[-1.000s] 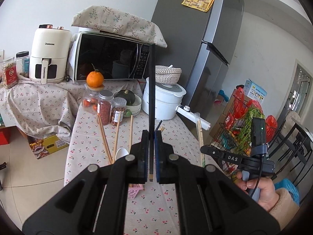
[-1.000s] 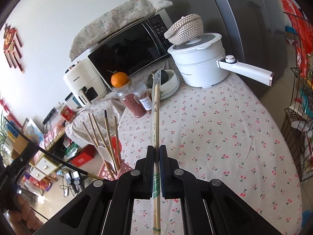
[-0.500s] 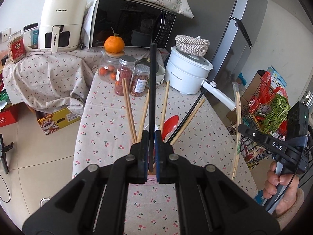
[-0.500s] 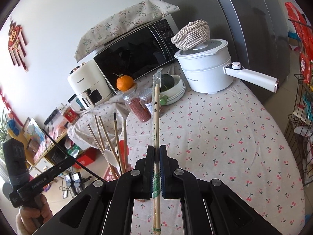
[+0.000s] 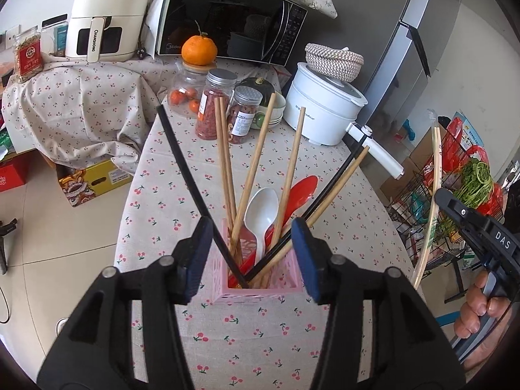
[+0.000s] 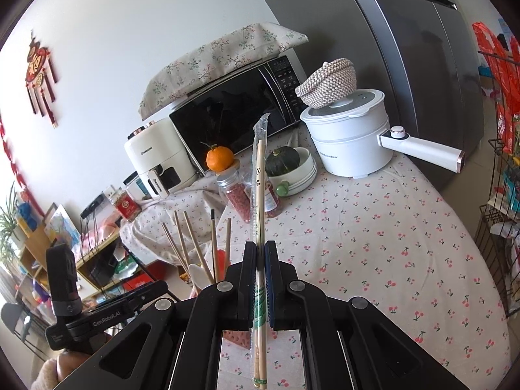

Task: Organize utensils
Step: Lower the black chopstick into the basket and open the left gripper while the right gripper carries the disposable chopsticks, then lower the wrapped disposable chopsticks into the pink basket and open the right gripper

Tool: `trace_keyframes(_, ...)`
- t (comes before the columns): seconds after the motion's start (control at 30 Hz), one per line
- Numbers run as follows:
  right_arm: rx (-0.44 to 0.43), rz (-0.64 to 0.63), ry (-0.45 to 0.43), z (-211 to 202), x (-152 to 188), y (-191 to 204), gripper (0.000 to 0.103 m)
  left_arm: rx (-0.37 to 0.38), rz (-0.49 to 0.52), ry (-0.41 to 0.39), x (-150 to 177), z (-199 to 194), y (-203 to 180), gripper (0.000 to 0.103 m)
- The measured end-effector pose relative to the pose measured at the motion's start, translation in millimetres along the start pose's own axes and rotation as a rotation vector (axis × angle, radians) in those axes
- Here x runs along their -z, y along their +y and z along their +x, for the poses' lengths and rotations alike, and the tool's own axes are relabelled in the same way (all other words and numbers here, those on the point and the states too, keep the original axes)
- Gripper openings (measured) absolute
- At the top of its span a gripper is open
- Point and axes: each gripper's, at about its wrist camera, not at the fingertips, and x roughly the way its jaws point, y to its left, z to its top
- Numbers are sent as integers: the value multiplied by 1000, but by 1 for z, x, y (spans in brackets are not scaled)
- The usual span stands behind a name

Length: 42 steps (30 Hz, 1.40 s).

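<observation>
A pink utensil holder (image 5: 260, 284) stands on the cherry-print table and holds several wooden chopsticks, a white spoon (image 5: 261, 209) and a red spoon (image 5: 300, 191). A black chopstick (image 5: 188, 175) leans in it toward the left. My left gripper (image 5: 252, 256) is open just above the holder, jaws on either side of it, holding nothing. My right gripper (image 6: 260, 260) is shut on a plastic-wrapped pair of wooden chopsticks (image 6: 260, 195), held upright to the right of the holder; it also shows in the left wrist view (image 5: 434, 201).
At the table's far end stand spice jars (image 5: 216, 107), a jar topped with an orange (image 5: 199, 50), a white electric pot (image 5: 325, 110) with a long handle, and bowls with a squash (image 6: 282, 161). A microwave (image 5: 227, 22) and air fryer (image 5: 107, 16) are behind. A wire rack (image 5: 455, 175) is right.
My left gripper has opened and let the black chopstick drop into the pink holder, where it now leans left. The right gripper still holds its wrapped chopsticks.
</observation>
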Motion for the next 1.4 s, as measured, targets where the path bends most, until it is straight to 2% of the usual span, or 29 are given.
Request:
trace_keyframes(0.17, -25, -15, -61, -12, -2, 15, 5, -32, -2, 7, 3, -9, 8, 69)
trace_keyframes(0.3, -26, -29, -120, -11, 0, 43, 5, -44, -16, 22, 4, -14, 19, 71)
trace_keyframes(0.5, 9, -70, -236, 15, 15, 97, 5, -108, 14, -2, 7, -26, 30, 73)
trace_keyframes(0.6, 59, -114, -303, 36, 31, 119, 5, -136, 17, -4, 9, -27, 38, 74)
trace_keyframes(0.77, 194, -222, -388, 69, 65, 136, 5, -124, 12, 3, 10, -30, 50, 74)
trace_keyframes(0.97, 285, -279, -427, 91, 89, 139, 5, -107, 13, 28, 12, -28, 59, 74)
trace_keyframes(1.17, 305, -276, -436, 88, 110, 136, 6, -109, 14, 47, 12, -23, 62, 74)
trace_keyframes(1.23, 299, -263, -419, 86, 114, 133, 8, -111, 16, 50, 12, -22, 63, 74)
trace_keyframes(1.3, 294, -247, -399, 82, 114, 129, 17, -115, 23, 55, 14, -22, 61, 74)
trace_keyframes(1.4, 287, -224, -371, 71, 109, 125, 24, -116, 28, 61, 15, -22, 59, 74)
